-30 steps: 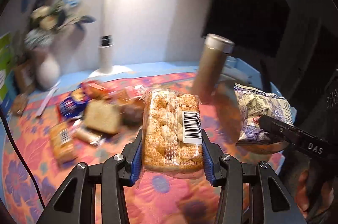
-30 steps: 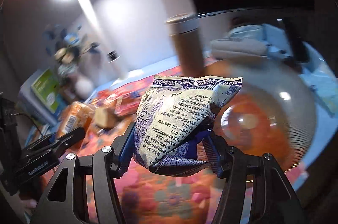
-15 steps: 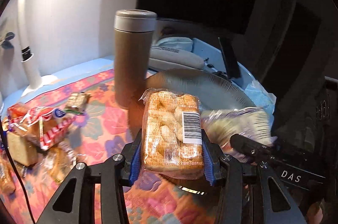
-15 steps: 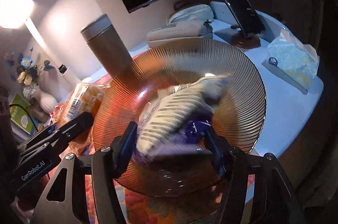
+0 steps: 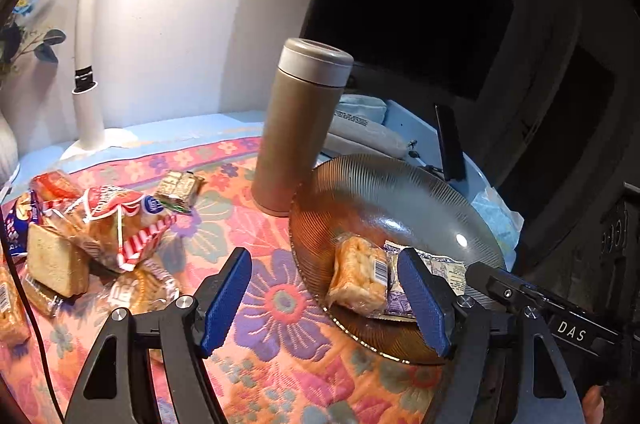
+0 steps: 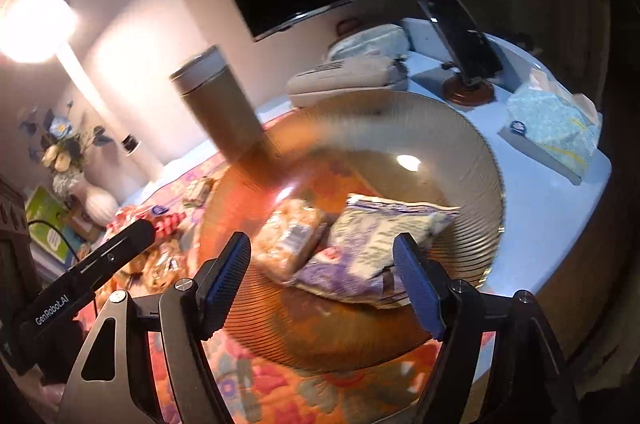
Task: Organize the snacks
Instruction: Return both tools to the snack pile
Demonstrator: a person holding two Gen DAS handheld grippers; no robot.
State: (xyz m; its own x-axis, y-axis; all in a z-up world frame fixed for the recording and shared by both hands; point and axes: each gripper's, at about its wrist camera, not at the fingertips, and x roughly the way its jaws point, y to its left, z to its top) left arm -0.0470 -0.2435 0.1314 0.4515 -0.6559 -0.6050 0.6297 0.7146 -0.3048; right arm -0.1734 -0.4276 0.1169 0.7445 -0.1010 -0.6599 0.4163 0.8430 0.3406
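Both grippers' jaws have just been opening and now stand wide, gripping nothing. Beyond the left gripper [image 5: 326,298] the bread packet [image 5: 360,278] lies on the ribbed plate [image 5: 400,184]. Beyond the right gripper [image 6: 324,284] lies the purple-and-white bag [image 6: 372,248], touching the bread.

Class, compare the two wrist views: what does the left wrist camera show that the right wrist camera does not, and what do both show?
Only the left wrist view shows the sponge cake slice and the DAS label on the right tool.

Only the right wrist view shows the lit lamp head, tissue pack, flower vase and the GenRobot.AI label on the left tool.

Both show the ribbed plate holding the bread packet and purple snack bag, plus the flask.
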